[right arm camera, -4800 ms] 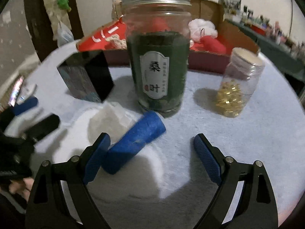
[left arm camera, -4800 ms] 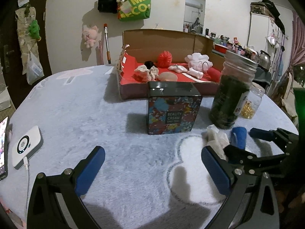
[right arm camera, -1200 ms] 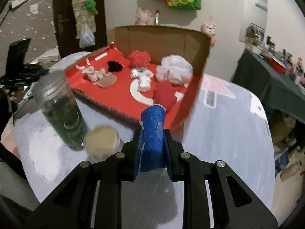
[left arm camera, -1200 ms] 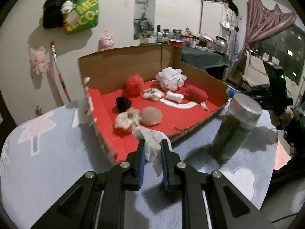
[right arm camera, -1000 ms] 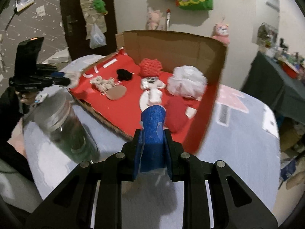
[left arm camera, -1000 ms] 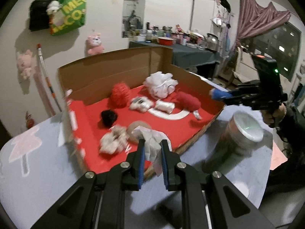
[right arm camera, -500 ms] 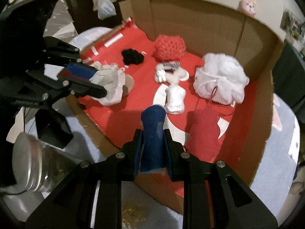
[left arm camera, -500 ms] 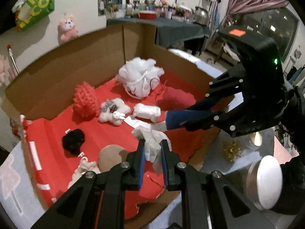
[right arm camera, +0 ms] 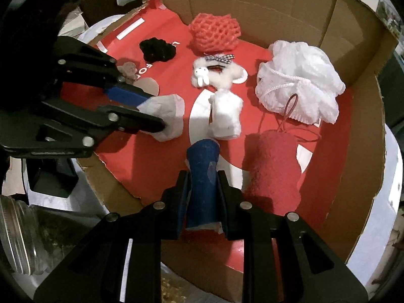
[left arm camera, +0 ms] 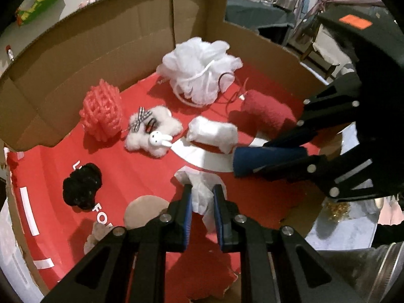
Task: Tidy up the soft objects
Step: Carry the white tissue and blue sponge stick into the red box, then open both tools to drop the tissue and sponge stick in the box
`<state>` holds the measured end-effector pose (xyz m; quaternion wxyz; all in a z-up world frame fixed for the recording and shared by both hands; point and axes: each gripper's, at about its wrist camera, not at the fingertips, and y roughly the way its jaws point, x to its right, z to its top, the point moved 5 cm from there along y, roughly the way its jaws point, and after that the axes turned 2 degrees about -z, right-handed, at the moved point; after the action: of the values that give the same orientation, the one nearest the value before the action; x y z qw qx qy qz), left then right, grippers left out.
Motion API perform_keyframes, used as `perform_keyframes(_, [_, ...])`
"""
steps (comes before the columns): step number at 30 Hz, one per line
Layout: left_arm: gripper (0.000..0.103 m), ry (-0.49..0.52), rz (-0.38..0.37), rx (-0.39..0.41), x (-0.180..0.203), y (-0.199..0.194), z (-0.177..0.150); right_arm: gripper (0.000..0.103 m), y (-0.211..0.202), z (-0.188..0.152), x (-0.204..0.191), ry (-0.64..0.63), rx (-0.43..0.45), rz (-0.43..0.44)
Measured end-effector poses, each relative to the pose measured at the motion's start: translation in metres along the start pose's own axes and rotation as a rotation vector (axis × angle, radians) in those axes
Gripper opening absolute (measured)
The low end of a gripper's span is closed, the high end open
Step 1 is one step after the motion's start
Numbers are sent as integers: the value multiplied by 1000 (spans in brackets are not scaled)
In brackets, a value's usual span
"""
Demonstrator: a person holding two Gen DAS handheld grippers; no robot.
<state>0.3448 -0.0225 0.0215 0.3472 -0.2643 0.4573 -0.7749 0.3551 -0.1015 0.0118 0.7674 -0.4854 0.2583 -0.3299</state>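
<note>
My left gripper (left arm camera: 201,197) is shut on a crumpled white tissue wad (left arm camera: 199,181) and holds it over the front of the red-lined cardboard box (left arm camera: 141,20); the gripper and tissue also show in the right wrist view (right arm camera: 169,116). My right gripper (right arm camera: 202,176) is shut on a blue foam roll (right arm camera: 202,169) and holds it above the box floor, beside a dark red towel roll (right arm camera: 272,161). The blue roll also shows in the left wrist view (left arm camera: 267,160), close to the right of the tissue.
In the box lie a white bath pouf (left arm camera: 199,68), a red mesh ball (left arm camera: 102,113), a white plush with a bunny (left arm camera: 154,131), a small white roll (left arm camera: 214,133), a black scrunchie (left arm camera: 82,184) and a beige pad (left arm camera: 144,209). A glass jar (right arm camera: 22,237) stands outside.
Both grippers have moved forward and down over the box, each still holding its object. The two now hang close together above the red floor.
</note>
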Motion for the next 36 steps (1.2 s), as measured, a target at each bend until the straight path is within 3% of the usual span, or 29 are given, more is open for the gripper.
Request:
perform_keyframes(15, [22, -22, 15, -19, 0, 9, 6, 22, 13, 10, -1, -1, -42, -25])
perform_keyframes(18, [34, -31, 20, -6, 0, 4, 5, 22, 12, 11, -1, 3, -41, -27])
perform_keyframes(26, [50, -98, 28, 63, -3, -24, 0, 26, 0, 12, -2, 25, -25, -44])
perform_keyframes(31, [75, -155, 44, 143, 1, -51, -6, 27, -18, 10, -3, 61, 7, -65])
perform_keyframes(34, [82, -182, 73, 184, 5, -64, -14, 27, -32, 6, -3, 107, 38, -86])
perform_keyframes(35, [84, -194, 79, 194, 4, -67, -16, 32, -39, 6, -1, 132, 46, -91])
perform_keyframes(36, [88, -209, 89, 205, 3, -70, -18, 51, -42, 6, 1, 166, 56, -100])
